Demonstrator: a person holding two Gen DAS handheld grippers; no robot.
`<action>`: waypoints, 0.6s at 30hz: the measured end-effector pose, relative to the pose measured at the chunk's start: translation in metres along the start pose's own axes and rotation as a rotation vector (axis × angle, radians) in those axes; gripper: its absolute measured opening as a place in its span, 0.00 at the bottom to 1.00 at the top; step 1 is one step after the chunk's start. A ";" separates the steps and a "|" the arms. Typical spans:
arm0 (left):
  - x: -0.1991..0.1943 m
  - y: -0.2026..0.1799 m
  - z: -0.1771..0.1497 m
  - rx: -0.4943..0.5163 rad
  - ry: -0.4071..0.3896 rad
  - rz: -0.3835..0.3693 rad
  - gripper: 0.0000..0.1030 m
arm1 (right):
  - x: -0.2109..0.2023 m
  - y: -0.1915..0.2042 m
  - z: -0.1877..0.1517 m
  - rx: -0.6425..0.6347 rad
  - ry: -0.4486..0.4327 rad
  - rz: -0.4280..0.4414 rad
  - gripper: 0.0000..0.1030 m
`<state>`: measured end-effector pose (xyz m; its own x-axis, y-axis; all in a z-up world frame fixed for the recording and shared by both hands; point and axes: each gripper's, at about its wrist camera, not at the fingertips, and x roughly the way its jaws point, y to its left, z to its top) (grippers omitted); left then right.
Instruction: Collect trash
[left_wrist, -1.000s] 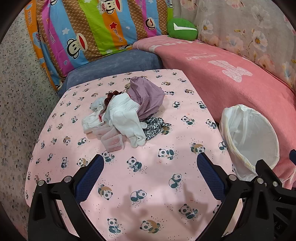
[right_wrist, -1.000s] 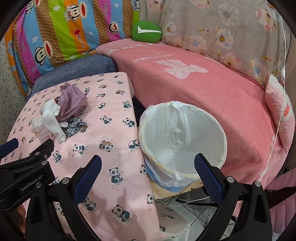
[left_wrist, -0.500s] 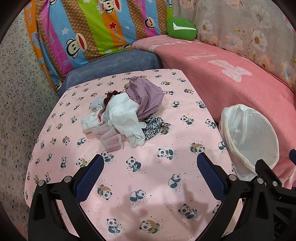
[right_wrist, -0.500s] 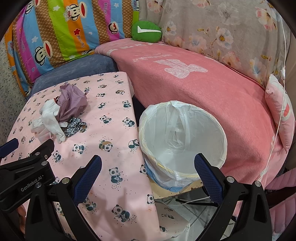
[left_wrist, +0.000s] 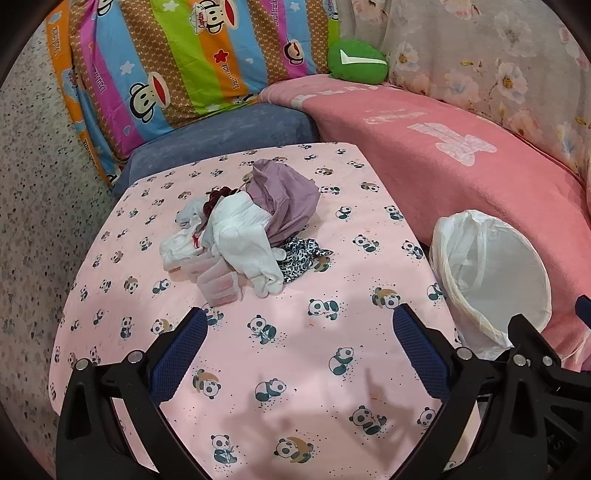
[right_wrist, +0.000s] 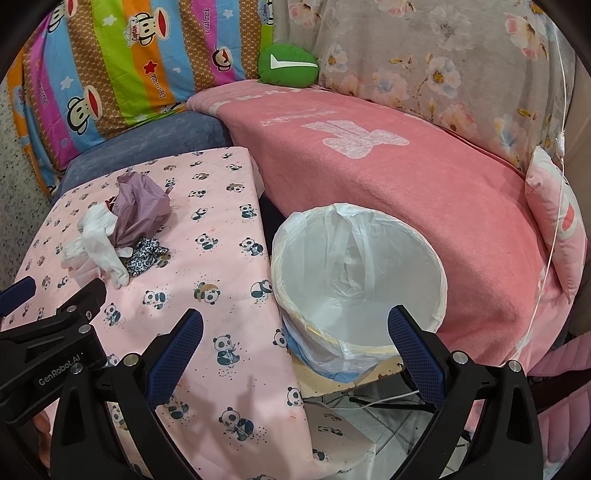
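Note:
A heap of trash lies mid-table: a crumpled purple bag (left_wrist: 284, 203), white tissue and wrappers (left_wrist: 240, 236), and a black-and-white patterned scrap (left_wrist: 299, 258). The heap also shows in the right wrist view (right_wrist: 122, 229). A bin with a white liner (left_wrist: 491, 273) stands off the table's right edge, empty inside (right_wrist: 354, 273). My left gripper (left_wrist: 295, 325) is open and empty over the table, short of the heap. My right gripper (right_wrist: 295, 325) is open and empty, above the bin's near rim.
The table wears a pink panda-print cloth (left_wrist: 258, 369). A sofa with a pink blanket (right_wrist: 369, 166) wraps behind and to the right. A striped monkey-print cushion (left_wrist: 166, 62) and a green cushion (left_wrist: 358, 62) sit at the back. Tiled floor (right_wrist: 369, 424) lies below the bin.
The left gripper's view has crept slightly, so the heap sits a touch higher in frame. The right gripper has barely moved. Both stay open.

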<state>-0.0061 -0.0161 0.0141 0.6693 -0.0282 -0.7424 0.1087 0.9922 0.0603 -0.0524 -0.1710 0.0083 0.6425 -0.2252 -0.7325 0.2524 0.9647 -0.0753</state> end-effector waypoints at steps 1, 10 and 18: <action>-0.001 0.000 0.001 0.000 -0.001 -0.004 0.93 | -0.001 -0.002 0.000 0.002 -0.002 -0.001 0.95; -0.006 -0.006 0.003 0.005 -0.004 -0.023 0.93 | -0.007 -0.011 0.002 0.022 -0.010 -0.010 0.95; -0.007 -0.010 0.003 0.016 -0.004 -0.031 0.93 | -0.007 -0.019 0.001 0.035 -0.009 -0.018 0.95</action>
<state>-0.0103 -0.0263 0.0206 0.6681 -0.0594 -0.7417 0.1410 0.9888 0.0479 -0.0613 -0.1874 0.0155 0.6440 -0.2443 -0.7250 0.2893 0.9550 -0.0648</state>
